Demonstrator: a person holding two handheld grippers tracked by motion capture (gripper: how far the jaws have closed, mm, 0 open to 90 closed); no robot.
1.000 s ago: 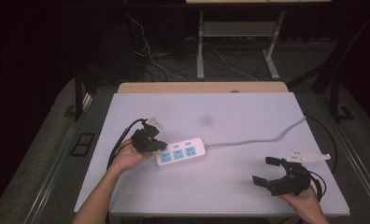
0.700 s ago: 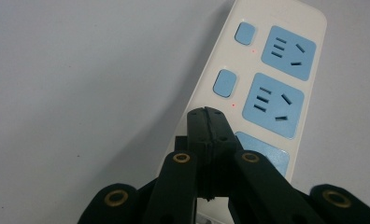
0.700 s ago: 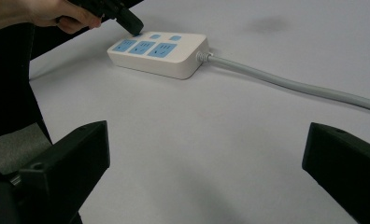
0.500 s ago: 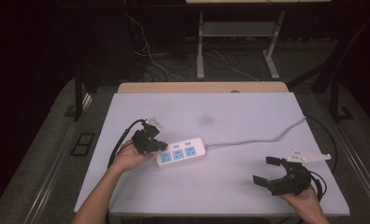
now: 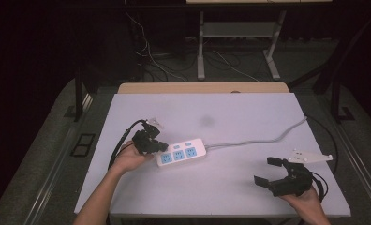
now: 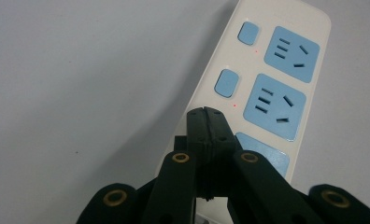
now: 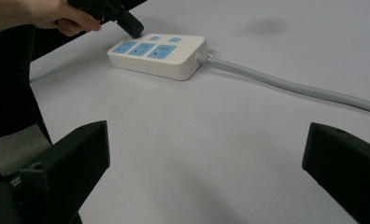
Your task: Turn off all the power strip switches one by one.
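Power strip [image 5: 181, 152], white with three blue sockets, lies flat left of centre on the bench [image 5: 230, 192]; grey cord [image 5: 263, 138] runs off toward the right edge. Left gripper [image 5: 161, 149], jaws pressed together with nothing between, tip down on the strip's near end by the switch buttons. Right gripper [image 5: 270, 172] at the near right corner, jaws wide apart, well clear of the strip.
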